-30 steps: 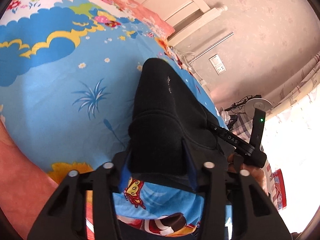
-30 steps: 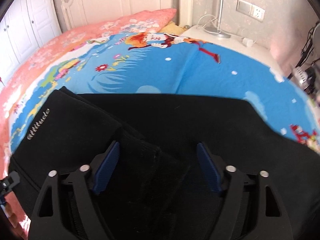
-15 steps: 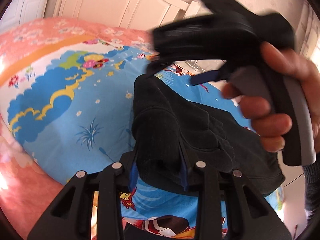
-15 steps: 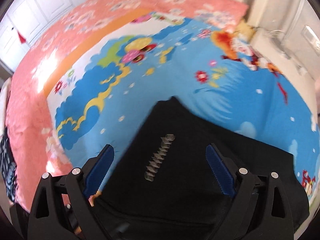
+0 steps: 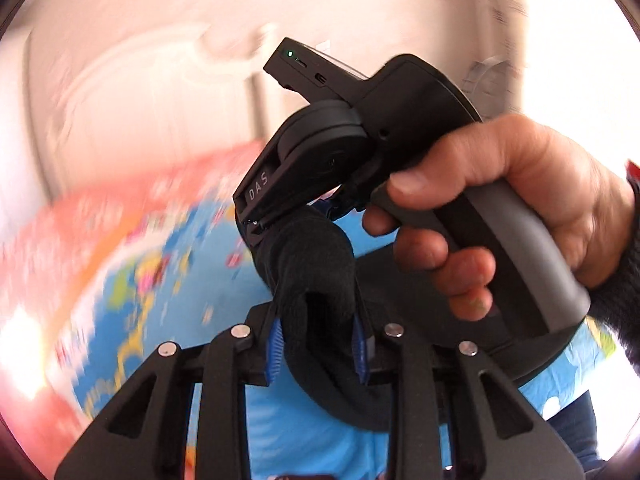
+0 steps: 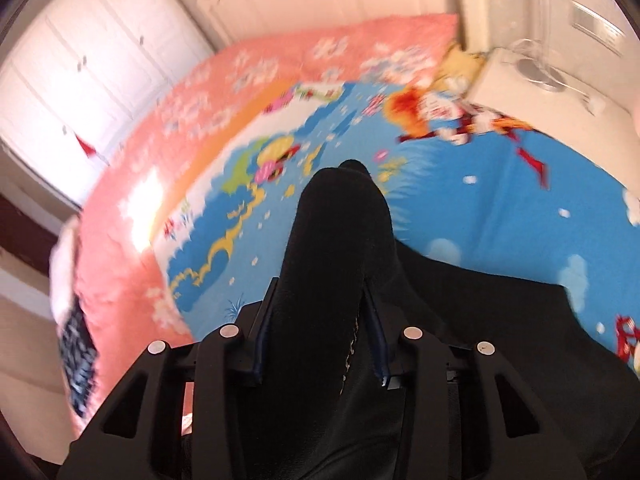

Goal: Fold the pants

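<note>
While the left wrist view is blurred, it shows the left tool (image 5: 318, 346) closed on a bunch of the black pants (image 5: 316, 264), lifted above the bed (image 5: 168, 280), with the right tool (image 5: 256, 224) just beyond biting the same cloth.

From the right wrist, the right tool (image 6: 318, 340) pinches a raised ridge of pants (image 6: 340, 248) whose long axis runs away toward the far side; the rest trails to the right on the bed (image 6: 500, 208). The fold looks underway, nothing yet laid flat.
</note>
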A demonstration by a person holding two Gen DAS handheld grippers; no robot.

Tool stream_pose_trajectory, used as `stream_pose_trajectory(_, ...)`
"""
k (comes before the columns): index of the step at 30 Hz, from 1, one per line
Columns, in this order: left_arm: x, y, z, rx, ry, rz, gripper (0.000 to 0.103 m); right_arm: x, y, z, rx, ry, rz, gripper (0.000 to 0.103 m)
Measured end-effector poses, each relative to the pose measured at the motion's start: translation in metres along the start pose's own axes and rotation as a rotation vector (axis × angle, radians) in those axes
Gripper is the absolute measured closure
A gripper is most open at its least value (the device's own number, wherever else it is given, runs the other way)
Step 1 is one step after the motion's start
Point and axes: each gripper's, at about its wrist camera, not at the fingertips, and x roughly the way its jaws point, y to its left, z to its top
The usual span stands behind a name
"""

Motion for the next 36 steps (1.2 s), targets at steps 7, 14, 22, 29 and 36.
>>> stream_pose_trajectory(7, 0.002, -0.173, 0.026, 0.408, -0.107, -0.031, 0.076, -0.103, -0.150, -0.071, 0.170, -0.147, 0.050, 0.022)
stream_pose_trajectory(14, 0.047, -0.309, -0.052, 0.631, -0.036, -0.094, 0.074, -0.082, -0.279, -0.160, 0.359, -0.091, 0.034, 0.021)
stream_pose_trajectory(22, 0.034, -0.326, -0.115, 0.790, -0.154, -0.009, 0.045, -0.092, -0.287, -0.174, 0.319, -0.085, 0.031, 0.021)
stream_pose_trajectory(29, 0.038, -0.319, -0.134, 0.833, -0.145, 0.055, 0.035, -0.078, -0.276, -0.175, 0.273, -0.017, -0.010, 0.032)
stream_pose_trajectory(36, 0.051, -0.315, -0.137, 0.839, -0.155, 0.099, 0.053, -0.066, -0.272, -0.175, 0.257, 0.012, -0.042, 0.037)
